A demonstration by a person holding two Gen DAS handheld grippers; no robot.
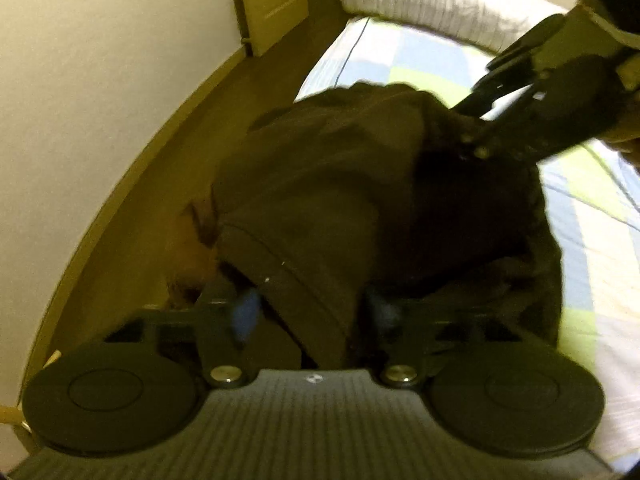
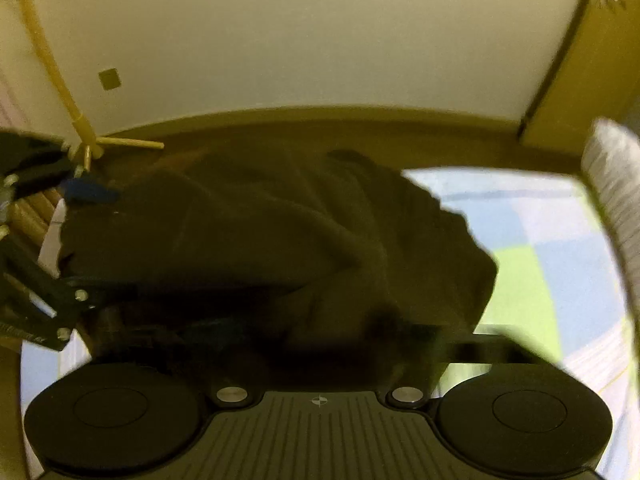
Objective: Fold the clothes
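No legible writing. Left gripper [image 1: 310, 304] fingers clamp the dark brown fabric garment [image 1: 340, 184] at the checked bed's [image 1: 432, 60] edge; right gripper [image 2: 320, 344] finger state cannot be determined.

Both views are smeared by motion. In the left wrist view the dark garment [image 1: 340, 200] covers the left gripper [image 1: 312, 304] fingertips; only blue pads [image 1: 246, 312] show, blurred. The right gripper [image 2: 304, 340] in its own view is lost in shadow under the cloth; whether its jaws grip cannot be told. The pillow [image 2: 616, 184] is cut off by the right edge. The wooden stand [image 2: 86, 136] is cut off at the left edge.
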